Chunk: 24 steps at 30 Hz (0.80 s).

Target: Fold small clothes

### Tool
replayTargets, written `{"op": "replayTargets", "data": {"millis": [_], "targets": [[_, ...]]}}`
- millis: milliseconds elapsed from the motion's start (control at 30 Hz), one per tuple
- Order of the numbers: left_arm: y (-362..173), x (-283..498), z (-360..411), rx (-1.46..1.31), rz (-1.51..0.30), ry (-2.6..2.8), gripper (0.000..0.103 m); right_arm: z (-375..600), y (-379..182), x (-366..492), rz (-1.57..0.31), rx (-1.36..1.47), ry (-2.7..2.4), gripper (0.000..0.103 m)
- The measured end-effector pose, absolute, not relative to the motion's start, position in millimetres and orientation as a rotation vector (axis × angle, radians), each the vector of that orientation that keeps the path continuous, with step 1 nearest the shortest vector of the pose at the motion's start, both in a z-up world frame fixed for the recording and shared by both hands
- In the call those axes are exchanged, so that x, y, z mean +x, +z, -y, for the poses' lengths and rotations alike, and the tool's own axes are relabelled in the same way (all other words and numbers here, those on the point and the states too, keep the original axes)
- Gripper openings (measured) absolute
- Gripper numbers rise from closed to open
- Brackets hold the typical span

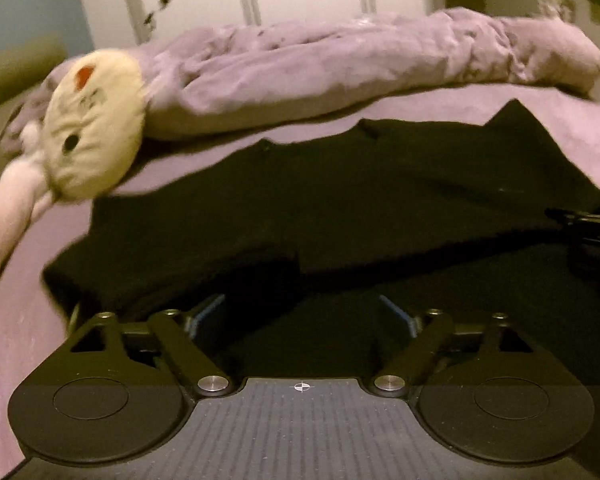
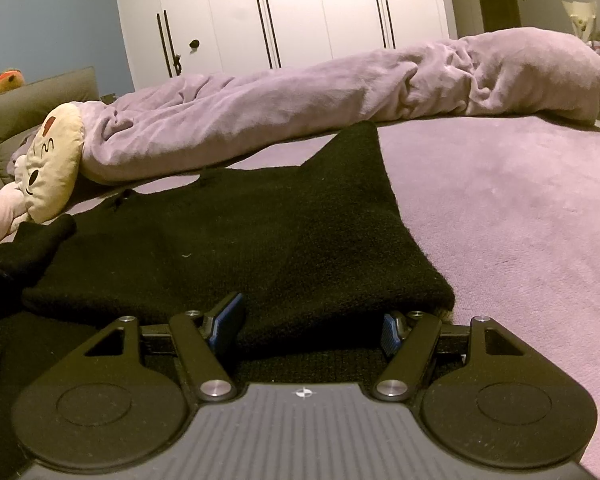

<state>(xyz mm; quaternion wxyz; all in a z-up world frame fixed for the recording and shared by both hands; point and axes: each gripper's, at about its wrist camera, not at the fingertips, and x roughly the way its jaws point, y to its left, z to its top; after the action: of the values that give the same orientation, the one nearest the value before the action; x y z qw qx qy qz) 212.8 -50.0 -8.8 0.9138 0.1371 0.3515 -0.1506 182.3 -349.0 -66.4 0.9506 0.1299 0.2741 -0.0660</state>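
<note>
Black knit garment lies on the lilac bed, partly folded; left gripper stands open above it, empty, while right gripper straddles its near edge, grip uncertain; further folds remain.

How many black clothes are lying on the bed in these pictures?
1: a black knitted garment spread on the purple bed cover, in front of the rolled blanket. Whether the dark folds at the left belong to it cannot be told.

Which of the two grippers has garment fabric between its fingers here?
The right gripper: a fold of the black knit garment sits between its blue pads. The left gripper stands open above it.
</note>
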Motion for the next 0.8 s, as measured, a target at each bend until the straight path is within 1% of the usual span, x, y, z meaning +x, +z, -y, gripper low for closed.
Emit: {"op": "replayTargets", "data": {"millis": [133,367,400,467,600,633,800], "targets": [[-6.6,194.4,15.5,0.191,-0.766,-0.185,0.090,349.3,-64.2,181.7,-0.559,0.273,-0.131,0.068],[-6.5,181.2,-54.8,0.044,-0.814,0.016,0.091,328.3,-34.5,162.9,-0.657,0.316,-0.151,0.068],[-8.0,180.0,-65.5,0.018,-0.817,0.037,0.091,319.9,-30.0,159.0,-0.650,0.312,-0.126,0.066],[-10.8,178.4,-83.0,-0.045,-0.826,0.074,0.091,298.0,-23.3,155.7,-0.634,0.258,-0.106,0.057],[-14.8,175.2,-106.3,-0.103,-0.838,0.124,0.091,244.2,-17.5,162.3,-0.575,0.086,-0.044,0.048],[-15.2,174.0,-110.6,-0.098,-0.833,0.139,0.091,230.9,-17.1,166.6,-0.563,0.055,-0.029,0.044],[-22.8,175.0,-133.5,-0.065,-0.846,0.208,0.091,155.9,-22.5,196.6,-0.525,-0.145,0.082,0.044]]}}
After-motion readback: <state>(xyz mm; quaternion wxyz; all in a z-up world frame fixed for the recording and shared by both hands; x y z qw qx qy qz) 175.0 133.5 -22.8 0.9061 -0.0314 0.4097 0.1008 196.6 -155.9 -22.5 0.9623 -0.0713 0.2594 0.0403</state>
